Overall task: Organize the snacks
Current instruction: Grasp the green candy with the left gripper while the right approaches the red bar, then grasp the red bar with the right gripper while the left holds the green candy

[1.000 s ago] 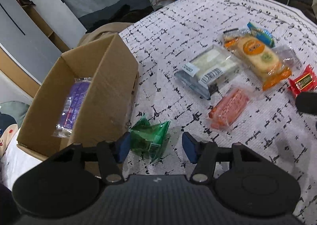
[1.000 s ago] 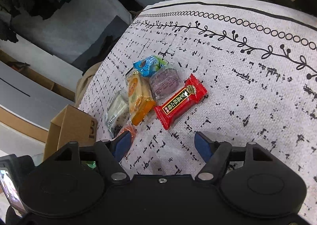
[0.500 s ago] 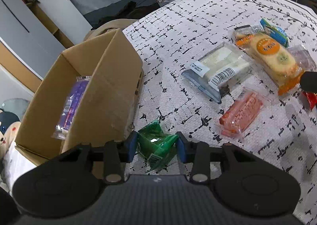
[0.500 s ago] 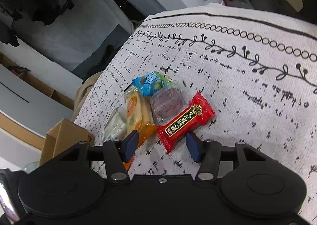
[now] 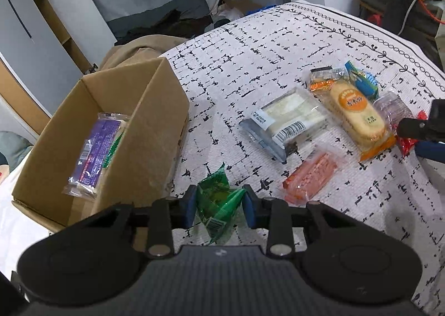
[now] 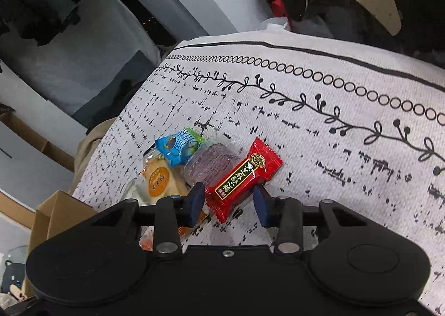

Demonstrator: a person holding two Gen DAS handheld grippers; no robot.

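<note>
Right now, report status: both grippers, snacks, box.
Left gripper closing, pads on green packet. Right gripper closing around red candy bar, right pad not touching. Cardboard box open, nothing blocking.

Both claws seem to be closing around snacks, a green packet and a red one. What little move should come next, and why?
Probably finish both squeezes, then lift. The left gripper is closing, its pads already against the green packet; the right gripper is closing around the red packet, with a gap at one pad. The cardboard box waits to the left.
</note>
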